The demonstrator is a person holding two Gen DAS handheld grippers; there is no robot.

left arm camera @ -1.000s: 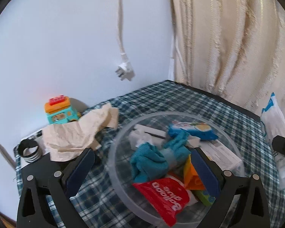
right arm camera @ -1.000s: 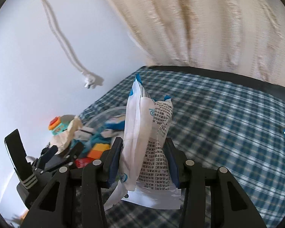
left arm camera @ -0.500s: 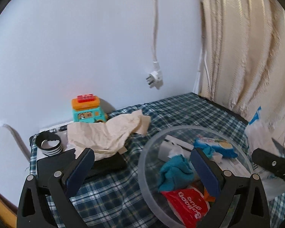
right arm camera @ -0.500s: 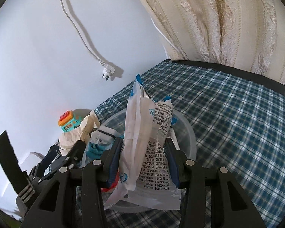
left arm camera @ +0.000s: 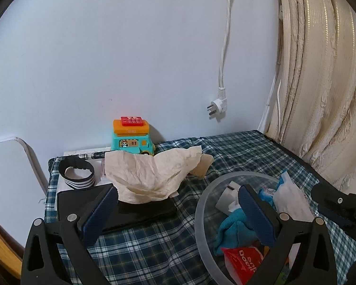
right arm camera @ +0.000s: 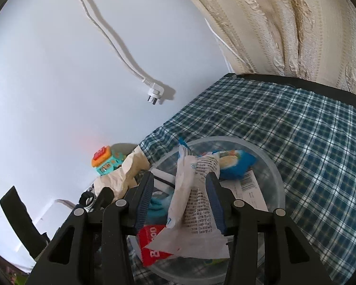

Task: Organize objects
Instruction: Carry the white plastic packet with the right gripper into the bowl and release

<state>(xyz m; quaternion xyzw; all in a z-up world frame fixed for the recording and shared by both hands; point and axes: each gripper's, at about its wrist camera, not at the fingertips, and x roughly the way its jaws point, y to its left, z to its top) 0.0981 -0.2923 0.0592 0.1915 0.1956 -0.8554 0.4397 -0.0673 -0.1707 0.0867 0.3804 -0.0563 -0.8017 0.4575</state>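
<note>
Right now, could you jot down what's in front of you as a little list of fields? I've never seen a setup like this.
Surface: table with blue plaid cloth
Container: clear round bowl
In bowl: teal cloth, red packet, blue snack packet
Right gripper: over the bowl, white printed packet between its pads, left pad clear of it
Left gripper: open, empty
Outside bowl: toy van, crumpled paper, striped band, black case
Wall: dangling white plug
</note>
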